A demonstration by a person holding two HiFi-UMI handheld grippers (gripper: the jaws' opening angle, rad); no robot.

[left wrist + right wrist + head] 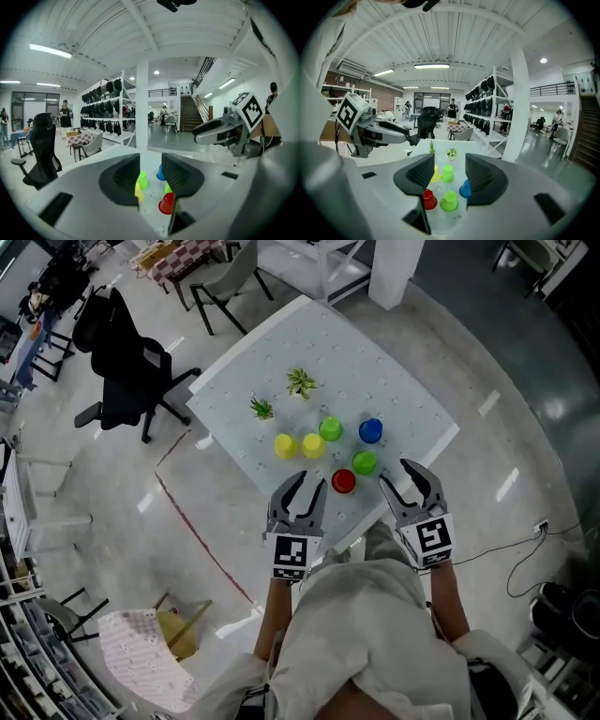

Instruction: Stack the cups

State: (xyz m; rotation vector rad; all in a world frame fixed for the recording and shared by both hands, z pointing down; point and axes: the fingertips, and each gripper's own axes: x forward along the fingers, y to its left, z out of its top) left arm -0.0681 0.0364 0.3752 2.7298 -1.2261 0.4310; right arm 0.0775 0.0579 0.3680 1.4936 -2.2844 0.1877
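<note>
Six upturned cups stand apart on the white table (403,381): two yellow (286,445) (313,444), a far green (330,428), a blue (371,430), a near green (365,462) and a red (344,481). My left gripper (309,482) hovers at the near table edge just left of the red cup, its jaws narrowly open on nothing. Right of the near green cup my right gripper (395,471) is open wider, also empty. The left gripper view (151,176) shows the red cup (167,203) closest. In the right gripper view (450,176) the near green cup (449,200) lies straight ahead.
Two small potted plants (301,382) (262,409) stand on the table's far left part. A black office chair (127,362) is left of the table. A pink-covered seat (141,652) stands near my left leg. A white pillar (394,268) rises behind; a cable (525,549) lies right.
</note>
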